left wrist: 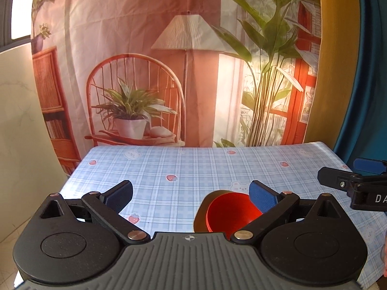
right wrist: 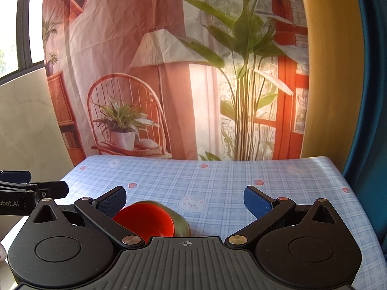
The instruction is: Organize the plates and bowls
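Note:
A red bowl (left wrist: 229, 213) sits on an olive-green plate (left wrist: 202, 215) on the blue checked tablecloth (left wrist: 169, 166), near the front edge. My left gripper (left wrist: 191, 197) is open and empty, held above the table with the bowl under its right finger. In the right wrist view the red bowl (right wrist: 147, 221) and the green plate (right wrist: 180, 223) lie low at the left, behind my right gripper's left finger. My right gripper (right wrist: 185, 201) is open and empty. Each gripper shows at the edge of the other's view: the right one (left wrist: 350, 183) and the left one (right wrist: 36, 191).
A printed backdrop (left wrist: 169, 60) with a chair, lamp and plants hangs behind the table. A yellow and blue curtain (left wrist: 350, 72) hangs at the right. A pale wall (left wrist: 19, 120) and window are at the left. The table's right edge (right wrist: 358, 205) drops off.

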Motion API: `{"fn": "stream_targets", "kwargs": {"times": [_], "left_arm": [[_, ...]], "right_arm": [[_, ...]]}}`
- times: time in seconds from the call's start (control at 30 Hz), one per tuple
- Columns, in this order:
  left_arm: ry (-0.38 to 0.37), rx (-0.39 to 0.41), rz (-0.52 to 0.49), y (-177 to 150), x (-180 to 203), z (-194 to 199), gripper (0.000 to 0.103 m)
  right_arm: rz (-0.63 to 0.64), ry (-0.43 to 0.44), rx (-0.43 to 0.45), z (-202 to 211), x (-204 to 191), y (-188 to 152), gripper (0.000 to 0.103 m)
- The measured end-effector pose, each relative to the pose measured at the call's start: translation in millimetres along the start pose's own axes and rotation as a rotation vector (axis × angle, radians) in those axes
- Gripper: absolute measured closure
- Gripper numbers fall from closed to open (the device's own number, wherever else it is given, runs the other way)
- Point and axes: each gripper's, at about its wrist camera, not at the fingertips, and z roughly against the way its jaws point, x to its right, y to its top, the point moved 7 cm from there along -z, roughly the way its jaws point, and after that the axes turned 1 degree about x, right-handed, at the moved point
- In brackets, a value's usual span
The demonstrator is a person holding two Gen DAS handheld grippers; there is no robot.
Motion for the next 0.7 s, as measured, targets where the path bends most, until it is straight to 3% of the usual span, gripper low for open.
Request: {"fn": "stream_targets", "kwargs": {"times": [0.23, 0.37, 0.7], "left_arm": [[0.004, 0.054, 0.016, 11, 0, 43, 0.000], [0.040, 0.048, 0.010, 12, -1, 66, 0.000], [0.076, 0.117, 0.007, 14, -9, 126, 0.000]], "right_arm": [[-0.030, 0.032, 0.067, 42, -2, 12, 0.000], [0.005, -0.018, 0.080, 66, -5, 17, 0.000], [0.005, -0.049, 0.119, 128, -15, 20, 0.000]]}}
